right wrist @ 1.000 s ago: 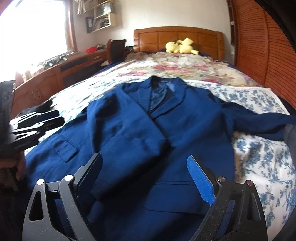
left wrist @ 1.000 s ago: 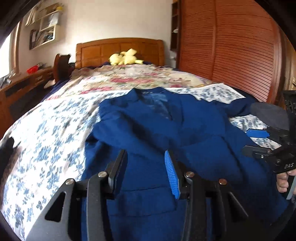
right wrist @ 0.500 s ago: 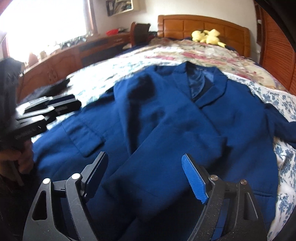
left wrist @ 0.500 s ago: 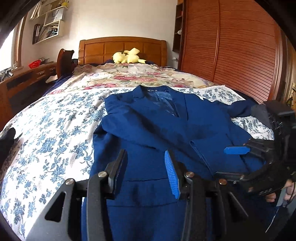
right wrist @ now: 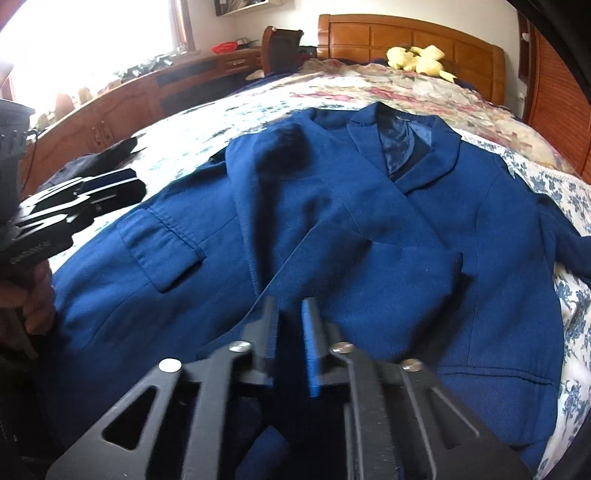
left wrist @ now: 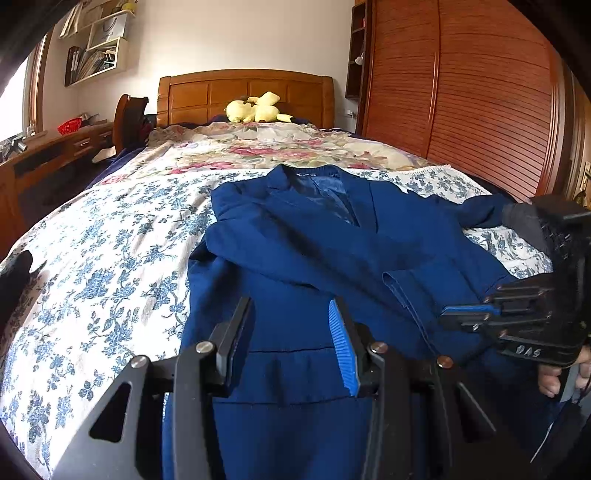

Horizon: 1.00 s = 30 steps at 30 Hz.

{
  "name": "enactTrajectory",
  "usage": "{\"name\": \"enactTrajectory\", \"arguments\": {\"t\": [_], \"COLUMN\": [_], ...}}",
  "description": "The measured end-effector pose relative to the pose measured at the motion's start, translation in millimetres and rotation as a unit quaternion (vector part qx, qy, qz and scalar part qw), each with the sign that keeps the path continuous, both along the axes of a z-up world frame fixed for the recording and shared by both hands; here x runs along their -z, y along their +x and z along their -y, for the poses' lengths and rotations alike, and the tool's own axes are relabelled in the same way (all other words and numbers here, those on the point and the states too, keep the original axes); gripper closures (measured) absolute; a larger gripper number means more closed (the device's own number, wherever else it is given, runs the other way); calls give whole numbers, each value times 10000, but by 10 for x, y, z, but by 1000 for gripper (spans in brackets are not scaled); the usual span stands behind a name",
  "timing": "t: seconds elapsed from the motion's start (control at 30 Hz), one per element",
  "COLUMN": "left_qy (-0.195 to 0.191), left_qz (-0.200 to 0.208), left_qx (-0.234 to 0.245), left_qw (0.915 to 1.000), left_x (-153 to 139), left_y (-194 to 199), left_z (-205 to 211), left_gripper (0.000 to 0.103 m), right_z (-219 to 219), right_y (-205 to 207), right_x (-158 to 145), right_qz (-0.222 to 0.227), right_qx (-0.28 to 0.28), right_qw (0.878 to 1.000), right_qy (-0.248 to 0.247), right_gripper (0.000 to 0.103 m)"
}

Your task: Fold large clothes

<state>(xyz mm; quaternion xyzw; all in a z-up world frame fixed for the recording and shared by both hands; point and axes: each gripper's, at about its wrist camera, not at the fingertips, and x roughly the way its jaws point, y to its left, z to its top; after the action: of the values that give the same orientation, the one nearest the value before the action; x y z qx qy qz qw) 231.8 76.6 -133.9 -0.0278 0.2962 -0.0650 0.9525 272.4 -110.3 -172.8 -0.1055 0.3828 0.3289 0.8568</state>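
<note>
Right wrist: right gripper (right wrist: pixel 290 314) jaws just closed on jacket (right wrist: pixel 369 229) fabric.

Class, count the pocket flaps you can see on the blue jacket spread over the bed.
2. On the dark blue fabric jacket, one pocket flap lies at the left, one at lower right. Folds may hide others.

Daylit room, window (right wrist: pixel 92 33) blown out to white at upper left of right wrist view, soft shadows, strong fisheye bending with dark vignetted corners, right wrist view slightly motion-blurred, near fingers (right wrist: pixel 310 347) smeared, left wrist view sharper.
</note>
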Motion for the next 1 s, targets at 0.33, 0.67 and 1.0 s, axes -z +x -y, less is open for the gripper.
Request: {"name": "enactTrajectory", "arguments": {"t": [0.33, 0.67, 1.0], "left_qy": [144, 229, 214], "left_qz": [10, 67, 85], "left_qx": [38, 54, 92], "left_qw": [9999, 9997, 9997], "left_x": [10, -8, -35], "left_y": [0, -28, -73], "left_z": [75, 154, 190], "left_gripper": [63, 63, 63], "right_z": [513, 580, 127], "right_y": [-148, -207, -283], "right_x": [-484, -446, -212], "right_qz": [702, 573, 295], "right_qx": [531, 505, -51], "right_qw": [9941, 9949, 9987], "right_qy": [632, 661, 414], "right_gripper": [103, 103, 51]}}
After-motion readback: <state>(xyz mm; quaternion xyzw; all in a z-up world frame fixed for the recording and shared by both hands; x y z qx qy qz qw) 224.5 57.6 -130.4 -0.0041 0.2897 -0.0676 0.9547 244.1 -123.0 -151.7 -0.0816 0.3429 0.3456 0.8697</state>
